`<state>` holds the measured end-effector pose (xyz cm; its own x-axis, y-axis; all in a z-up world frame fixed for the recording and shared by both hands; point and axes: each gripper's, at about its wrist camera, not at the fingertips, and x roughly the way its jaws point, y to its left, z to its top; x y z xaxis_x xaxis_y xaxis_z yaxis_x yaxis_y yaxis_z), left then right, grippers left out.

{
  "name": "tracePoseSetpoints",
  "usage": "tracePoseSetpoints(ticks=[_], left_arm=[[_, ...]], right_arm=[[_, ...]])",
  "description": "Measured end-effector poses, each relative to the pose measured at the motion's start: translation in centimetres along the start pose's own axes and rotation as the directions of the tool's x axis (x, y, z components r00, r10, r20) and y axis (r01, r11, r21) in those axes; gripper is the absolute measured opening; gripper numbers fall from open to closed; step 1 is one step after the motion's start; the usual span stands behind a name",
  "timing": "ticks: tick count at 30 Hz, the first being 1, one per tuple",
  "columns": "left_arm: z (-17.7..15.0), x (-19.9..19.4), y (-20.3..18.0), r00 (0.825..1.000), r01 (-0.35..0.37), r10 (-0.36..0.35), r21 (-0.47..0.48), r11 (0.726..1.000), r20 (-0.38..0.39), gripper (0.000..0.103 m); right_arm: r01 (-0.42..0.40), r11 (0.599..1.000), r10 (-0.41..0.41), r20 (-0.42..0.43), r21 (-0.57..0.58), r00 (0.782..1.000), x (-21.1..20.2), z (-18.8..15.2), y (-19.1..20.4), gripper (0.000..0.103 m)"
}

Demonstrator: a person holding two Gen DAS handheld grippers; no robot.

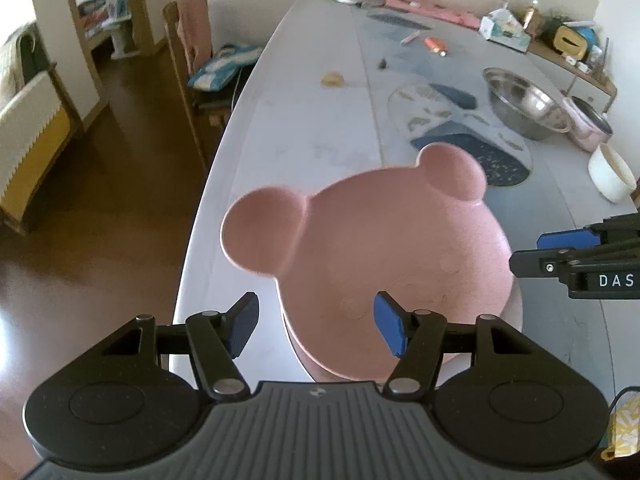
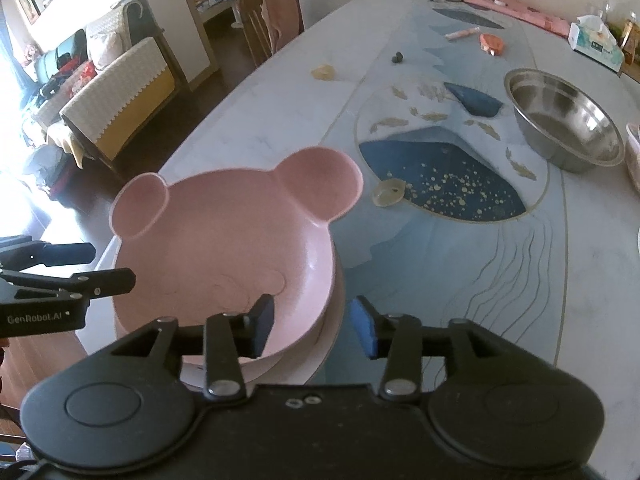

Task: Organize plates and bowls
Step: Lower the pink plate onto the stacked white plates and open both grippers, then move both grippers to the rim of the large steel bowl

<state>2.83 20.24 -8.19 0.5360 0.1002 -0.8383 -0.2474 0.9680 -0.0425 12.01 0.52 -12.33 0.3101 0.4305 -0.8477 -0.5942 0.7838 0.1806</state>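
Item: pink bear-eared bowl (image 1: 384,256), stacked on a pale plate (image 2: 312,364) at the table (image 1: 304,128) edge.
Left gripper (image 1: 316,326) and right gripper (image 2: 312,326) both released, empty; stacking step looks done; next likely fetch the steel bowl (image 2: 564,120).

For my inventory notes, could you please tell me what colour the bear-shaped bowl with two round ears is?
Pink, the bear-shaped bowl; clearest in the right wrist view.

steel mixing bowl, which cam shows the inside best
The right wrist view: the round steel mixing bowl sits unobstructed there, its whole rim and empty interior visible. The left wrist view shows the bowl farther off and smaller, at a flatter angle, with less of its inside.
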Motion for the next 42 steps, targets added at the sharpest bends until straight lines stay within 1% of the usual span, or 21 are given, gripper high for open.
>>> tracePoseSetpoints(ticks=[5,7,9,12,14,16,18,21,24,26,28,29,31,33,37,42], left_arm=[[0.4,-1.7,-1.3,0.998,0.003,-0.005,0.044,0.999,0.06,0.063],[0.8,-2.2,-1.9,0.997,0.012,-0.017,0.057,0.998,0.08,0.064],[1.2,-2.7,-2.5,0.994,0.026,-0.033,0.07,0.997,0.105,0.065],[2.1,-3.3,-3.5,0.988,0.047,-0.059,0.086,0.995,0.142,0.073],[2.6,-3.8,-4.3,0.982,0.061,-0.077,0.097,0.993,0.173,0.073],[3.2,-4.0,-5.2,0.977,0.074,-0.095,0.113,0.991,0.192,0.076],[3.8,-4.1,-6.3,0.971,0.081,-0.107,0.124,0.989,0.212,0.077],[4.9,-4.3,-8.0,0.962,0.101,-0.13,0.13,0.986,0.241,0.077],[6.0,-4.0,-9.7,0.953,0.115,-0.145,0.126,0.985,0.266,0.079],[6.6,-3.6,-11.0,0.947,0.128,-0.16,0.131,0.983,0.279,0.08],[7.5,-3.2,-12.5,0.942,0.125,-0.161,0.139,0.982,0.294,0.081],[7.9,-2.9,-13.2,0.941,0.126,-0.163,0.141,0.982,0.297,0.082],[8.9,-2.3,-14.7,0.939,0.123,-0.16,0.136,0.983,0.305,0.093],[9.9,-1.5,-16.0,0.934,0.12,-0.155,0.126,0.985,0.322,0.1],[12.4,0.0,-18.8,0.922,0.096,-0.135,0.123,0.988,0.362,0.103],[16.1,2.6,-22.2,0.923,0.1,-0.145,0.142,0.985,0.355,0.103]], right_arm=[[-0.014,1.0,0.014,0.035,-0.016,0.999,-1.7,-0.1,0.7,0.054],[-0.015,1.0,0.016,0.053,-0.016,0.998,-2.5,-0.2,0.8,0.059],[-0.014,1.0,0.015,0.073,-0.013,0.997,-3.3,-0.3,0.8,0.061],[-0.003,1.0,0.004,0.109,-0.009,0.994,-4.7,-0.4,0.6,0.065],[0.001,1.0,-0.001,0.128,-0.004,0.992,-5.5,-0.4,0.2,0.068],[0.01,1.0,-0.009,0.155,-0.001,0.988,-6.4,-0.4,-0.4,0.075],[0.019,1.0,-0.019,0.177,0.001,0.984,-7.1,-0.4,-1.0,0.079],[0.032,0.999,-0.034,0.2,0.01,0.979,-7.9,-0.3,-2.5,0.084],[0.057,0.998,-0.06,0.217,0.022,0.974,-8.8,0.0,-4.3,0.092],[0.072,0.997,-0.077,0.225,0.029,0.971,-9.3,0.3,-5.8,0.093],[0.09,0.995,-0.096,0.23,0.038,0.969,-9.7,0.5,-7.2,0.095],[0.097,0.994,-0.105,0.233,0.047,0.967,-9.8,0.6,-8.1,0.095],[0.106,0.993,-0.116,0.236,0.058,0.965,-10.0,0.9,-9.8,0.096],[0.118,0.991,-0.13,0.238,0.065,0.962,-10.1,1.2,-11.3,0.096],[0.142,0.986,-0.159,0.238,0.084,0.958,-9.8,2.3,-14.7,0.096],[0.168,0.979,-0.192,0.243,0.116,0.951,-8.8,3.8,-18.8,0.096]])
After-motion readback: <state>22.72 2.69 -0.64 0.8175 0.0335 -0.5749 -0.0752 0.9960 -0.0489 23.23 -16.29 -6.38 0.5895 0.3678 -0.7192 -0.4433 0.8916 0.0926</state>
